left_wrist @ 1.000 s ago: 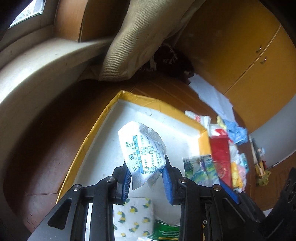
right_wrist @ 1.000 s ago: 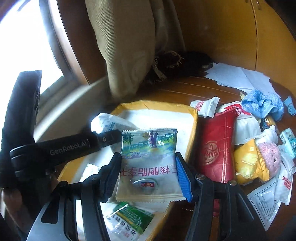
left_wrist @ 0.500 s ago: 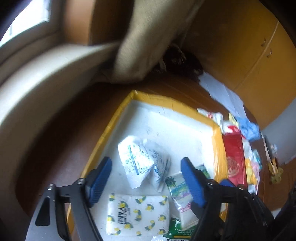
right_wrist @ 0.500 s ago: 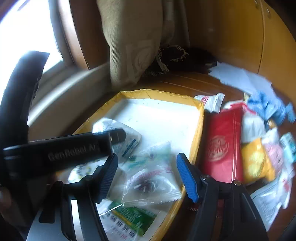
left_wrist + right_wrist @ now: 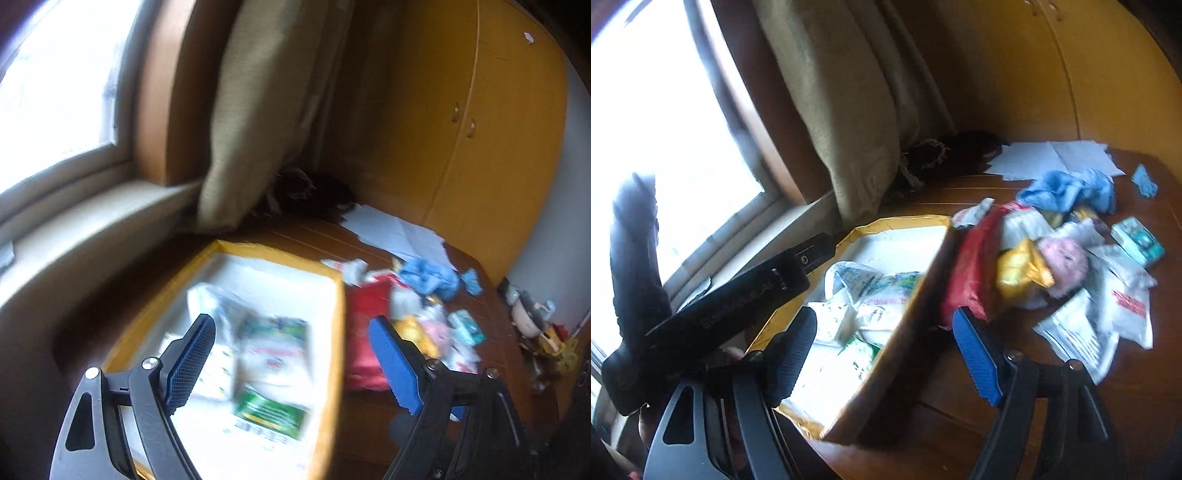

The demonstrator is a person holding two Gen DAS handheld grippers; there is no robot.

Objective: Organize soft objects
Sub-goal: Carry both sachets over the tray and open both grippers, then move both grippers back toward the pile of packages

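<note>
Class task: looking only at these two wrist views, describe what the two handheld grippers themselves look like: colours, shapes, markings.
Both are alike. The left gripper and right gripper have black angular frames with triangular cut-outs and silver screw heads, ending in blue ribbed pads. In the right wrist view the left gripper's black body bears faint lettering, too blurred to read.

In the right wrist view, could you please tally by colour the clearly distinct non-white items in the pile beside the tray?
Red: 1, the red packet
Yellow: 1, the yellow packet
Pink: 1, the pink fluffy item
Blue: 2, the blue cloth and a small blue scrap
Teal: 1, the teal pack
Total: 6
</note>
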